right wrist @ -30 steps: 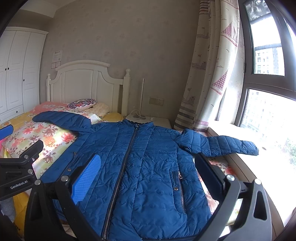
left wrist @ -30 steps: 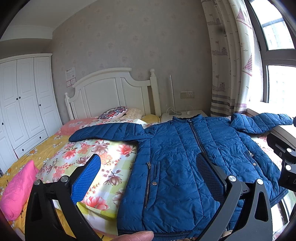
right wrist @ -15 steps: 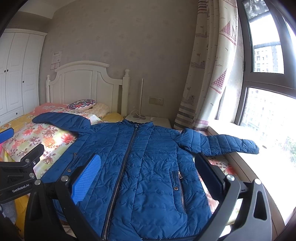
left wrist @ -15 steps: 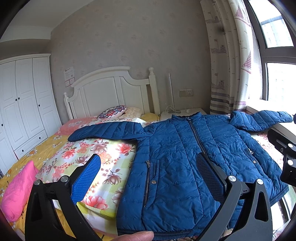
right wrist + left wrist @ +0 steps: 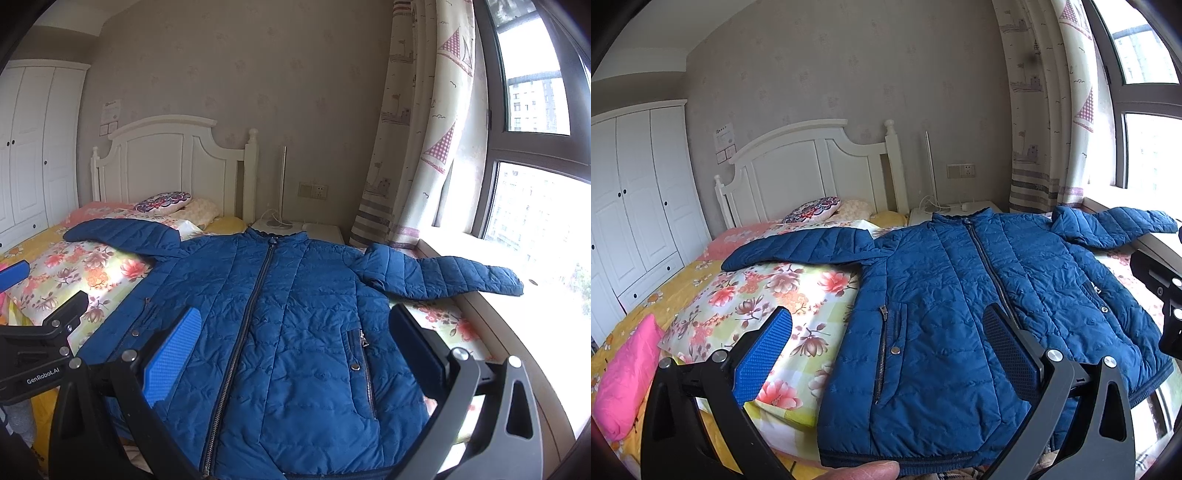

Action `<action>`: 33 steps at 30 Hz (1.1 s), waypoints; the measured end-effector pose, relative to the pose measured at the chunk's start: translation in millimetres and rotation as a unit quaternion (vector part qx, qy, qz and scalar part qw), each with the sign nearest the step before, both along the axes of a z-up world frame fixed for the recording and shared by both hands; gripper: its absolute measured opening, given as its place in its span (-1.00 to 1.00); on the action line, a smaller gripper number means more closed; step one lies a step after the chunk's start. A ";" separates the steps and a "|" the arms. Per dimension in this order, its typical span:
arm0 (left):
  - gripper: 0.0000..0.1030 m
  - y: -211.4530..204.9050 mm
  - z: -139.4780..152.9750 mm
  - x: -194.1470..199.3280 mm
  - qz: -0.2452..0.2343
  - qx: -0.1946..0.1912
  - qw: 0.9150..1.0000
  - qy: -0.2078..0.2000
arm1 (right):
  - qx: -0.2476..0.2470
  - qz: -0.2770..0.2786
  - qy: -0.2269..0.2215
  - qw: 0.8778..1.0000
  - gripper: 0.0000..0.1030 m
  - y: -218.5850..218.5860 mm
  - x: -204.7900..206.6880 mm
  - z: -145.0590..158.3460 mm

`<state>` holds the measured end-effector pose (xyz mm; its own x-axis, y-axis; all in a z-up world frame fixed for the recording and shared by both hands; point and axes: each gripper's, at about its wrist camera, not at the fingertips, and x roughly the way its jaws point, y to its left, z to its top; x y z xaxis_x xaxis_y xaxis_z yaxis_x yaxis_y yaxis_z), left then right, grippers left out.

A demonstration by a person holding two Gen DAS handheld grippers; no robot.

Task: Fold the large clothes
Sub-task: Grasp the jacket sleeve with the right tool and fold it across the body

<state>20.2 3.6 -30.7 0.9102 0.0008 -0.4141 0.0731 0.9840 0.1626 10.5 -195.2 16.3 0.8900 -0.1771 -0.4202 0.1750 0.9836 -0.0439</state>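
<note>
A blue quilted jacket lies flat and zipped on the bed, front up, collar toward the headboard. One sleeve stretches left over the floral quilt; the other sleeve reaches onto the window sill. My left gripper hovers open above the jacket's hem on its left pocket side, holding nothing. My right gripper hangs open over the lower front of the jacket, empty too. A fingertip shows at the bottom edge of the left wrist view.
A floral quilt and a pink pillow lie left of the jacket. The white headboard, a nightstand, a curtain and a white wardrobe surround the bed. The window sill runs along the right.
Both grippers have stayed open and nearly still; the views drift only slightly. The jacket has not moved.
</note>
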 end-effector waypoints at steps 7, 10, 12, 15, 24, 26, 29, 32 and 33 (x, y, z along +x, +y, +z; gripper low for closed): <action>0.91 -6.1 -19.1 16.0 0.000 0.008 0.999 0.032 | 0.014 -0.009 0.022 1.000 0.95 -14.2 13.5 -18.1; 0.91 -10.9 -28.6 24.5 -0.003 0.016 0.999 0.047 | 0.023 -0.015 0.036 0.999 0.95 -24.7 21.6 -30.3; 0.91 -13.7 -36.2 33.7 -0.003 0.020 0.998 0.061 | 0.037 -0.020 0.052 0.998 0.95 -34.0 29.1 -41.4; 0.91 -18.4 -48.1 47.5 -0.002 0.021 0.996 0.084 | 0.062 -0.030 0.078 0.995 0.95 -49.3 39.7 -60.4; 0.91 -38.5 -66.7 64.6 -0.020 0.029 0.994 0.107 | 0.041 -0.019 0.079 0.996 0.95 -43.8 48.2 -78.4; 0.91 -40.9 -65.0 63.9 -0.025 0.027 0.994 0.101 | 0.030 -0.015 0.069 0.997 0.95 -39.5 46.1 -75.9; 0.91 -42.9 -61.3 63.4 -0.029 0.022 0.995 0.090 | 0.036 -0.012 0.049 0.998 0.95 -41.3 40.4 -70.1; 0.91 -46.4 -55.6 68.5 -0.041 0.014 0.996 0.076 | 0.060 -0.013 0.041 0.997 0.95 -53.7 41.1 -66.7; 0.91 -48.0 -53.1 74.1 -0.046 0.012 0.996 0.070 | 0.071 -0.014 0.046 0.996 0.95 -61.1 44.7 -66.7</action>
<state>94.3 -44.4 -83.8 0.8405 -0.0687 -0.5375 0.1860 0.9682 0.1671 55.3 -256.3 -50.4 0.8424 -0.1332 -0.5222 0.2033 0.9759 0.0791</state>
